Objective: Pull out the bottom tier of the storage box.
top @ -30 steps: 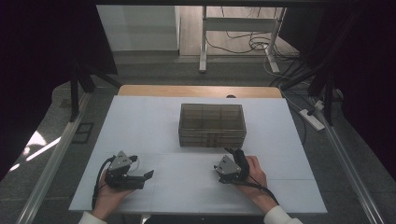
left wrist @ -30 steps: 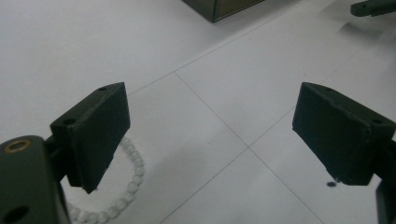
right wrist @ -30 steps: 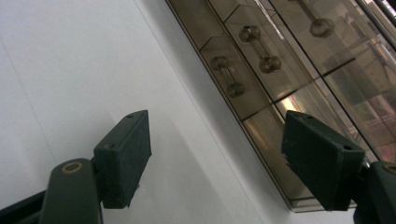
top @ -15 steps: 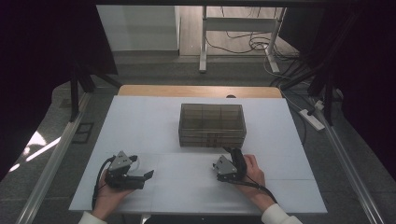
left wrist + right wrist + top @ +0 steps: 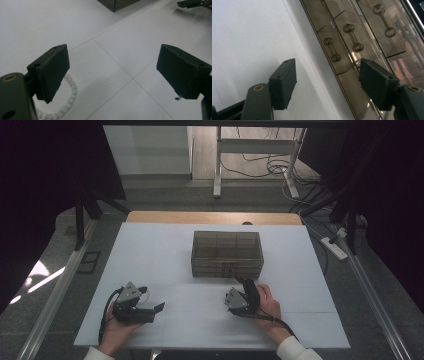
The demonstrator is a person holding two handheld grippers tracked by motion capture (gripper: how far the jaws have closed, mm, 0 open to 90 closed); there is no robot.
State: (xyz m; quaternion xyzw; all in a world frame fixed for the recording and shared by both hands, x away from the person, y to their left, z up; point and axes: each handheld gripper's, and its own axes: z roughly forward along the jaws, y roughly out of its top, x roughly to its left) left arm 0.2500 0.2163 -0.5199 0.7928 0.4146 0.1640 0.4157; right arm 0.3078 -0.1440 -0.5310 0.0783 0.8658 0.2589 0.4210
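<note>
Jaws spread wide, right gripper faces the drawer box; left gripper, also released, straddles a bead bracelet.

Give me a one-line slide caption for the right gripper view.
Open right hand-held gripper faces the smoky drawer box front and its barbell-shaped handles on the white table.

My high view looks forward and down over the whole tabletop; both hand-held gripper cameras sit low (close-up), sharing its near edge's drawer box.
</note>
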